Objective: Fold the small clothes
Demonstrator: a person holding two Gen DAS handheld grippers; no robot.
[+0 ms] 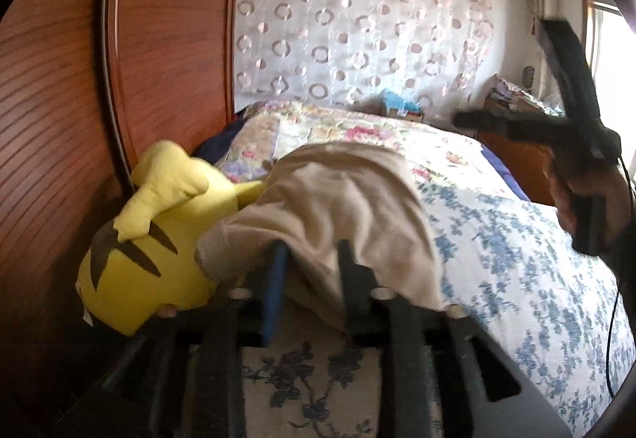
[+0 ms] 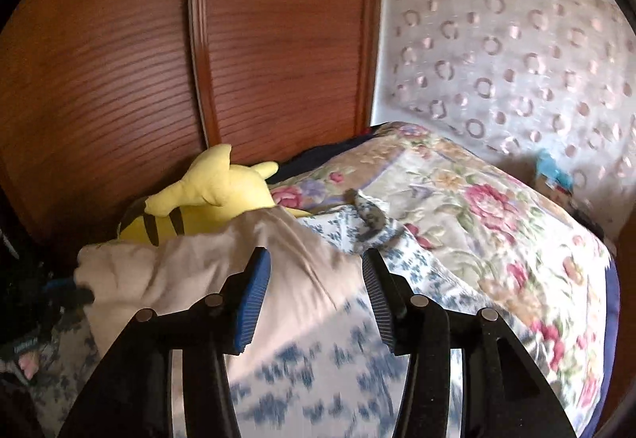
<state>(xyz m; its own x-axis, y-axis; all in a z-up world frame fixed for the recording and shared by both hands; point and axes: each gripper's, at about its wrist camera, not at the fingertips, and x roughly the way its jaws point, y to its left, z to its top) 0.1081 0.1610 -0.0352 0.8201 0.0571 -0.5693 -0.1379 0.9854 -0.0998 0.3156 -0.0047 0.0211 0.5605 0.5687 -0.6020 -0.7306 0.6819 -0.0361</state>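
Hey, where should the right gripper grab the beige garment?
The right gripper is open. Grip the beige garment at its free right-hand edge lying on the blue-floral bedspread, approaching from the right; its left end is draped over the left gripper.

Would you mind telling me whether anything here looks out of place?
Yes: a yellow plush toy lies on the bed against the wardrobe, touching the beige garment draped over the left gripper, crowding the folding space.
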